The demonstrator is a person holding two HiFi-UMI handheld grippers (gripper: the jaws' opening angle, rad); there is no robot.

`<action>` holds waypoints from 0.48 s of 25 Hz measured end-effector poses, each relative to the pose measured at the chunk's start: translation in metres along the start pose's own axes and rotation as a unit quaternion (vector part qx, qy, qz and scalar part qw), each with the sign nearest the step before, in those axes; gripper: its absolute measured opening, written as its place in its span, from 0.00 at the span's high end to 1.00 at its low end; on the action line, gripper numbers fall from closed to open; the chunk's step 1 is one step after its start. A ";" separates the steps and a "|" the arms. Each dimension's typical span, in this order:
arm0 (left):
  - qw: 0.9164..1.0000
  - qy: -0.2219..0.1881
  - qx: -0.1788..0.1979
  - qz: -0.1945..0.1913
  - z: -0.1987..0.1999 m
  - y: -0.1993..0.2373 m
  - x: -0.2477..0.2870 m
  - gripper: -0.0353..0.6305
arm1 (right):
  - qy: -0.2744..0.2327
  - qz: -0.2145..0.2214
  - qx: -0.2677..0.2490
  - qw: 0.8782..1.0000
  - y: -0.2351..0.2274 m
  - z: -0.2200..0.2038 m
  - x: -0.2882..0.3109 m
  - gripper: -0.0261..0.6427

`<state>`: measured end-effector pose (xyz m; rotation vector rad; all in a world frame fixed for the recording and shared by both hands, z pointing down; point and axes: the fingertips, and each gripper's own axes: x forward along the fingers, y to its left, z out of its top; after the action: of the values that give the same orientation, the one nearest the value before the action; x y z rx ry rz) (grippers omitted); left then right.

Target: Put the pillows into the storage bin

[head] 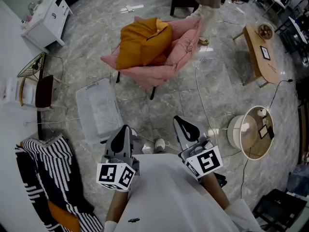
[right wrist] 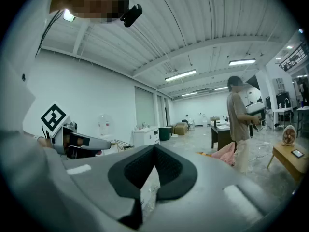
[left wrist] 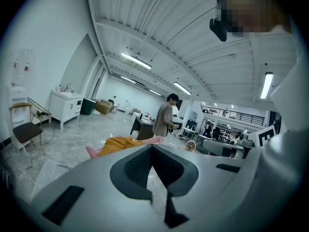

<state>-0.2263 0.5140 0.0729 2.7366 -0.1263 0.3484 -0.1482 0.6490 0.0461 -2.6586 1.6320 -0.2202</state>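
**Marble floor (head: 169,100): pillows on chair, well ahead of closed jaws**

Mustard pillow (head: 144,42) and pink pillow (head: 186,42) lie on the pink chair (head: 145,75), dead ahead, well apart from both grippers. Left gripper (head: 125,128) and right gripper (head: 178,119): jaws together, empty. Clear storage bin (head: 99,111) stands between, nearer the left gripper.

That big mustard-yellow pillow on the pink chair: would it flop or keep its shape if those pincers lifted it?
The mustard-yellow fabric pillow looks puffy and creased, so it would probably sag around a pinch. It seems light for its bulk. Slumped on the pink cushioned chair, it should hardly roll.
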 end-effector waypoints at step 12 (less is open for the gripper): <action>0.999 0.004 0.026 0.018 -0.012 -0.023 -0.013 0.93 | -0.037 0.013 0.056 0.998 -0.013 -0.004 -0.030 0.94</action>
<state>-0.2380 0.5403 0.0721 2.7879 -0.1654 0.3775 -0.1509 0.6821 0.0475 -2.5317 1.5824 -0.2036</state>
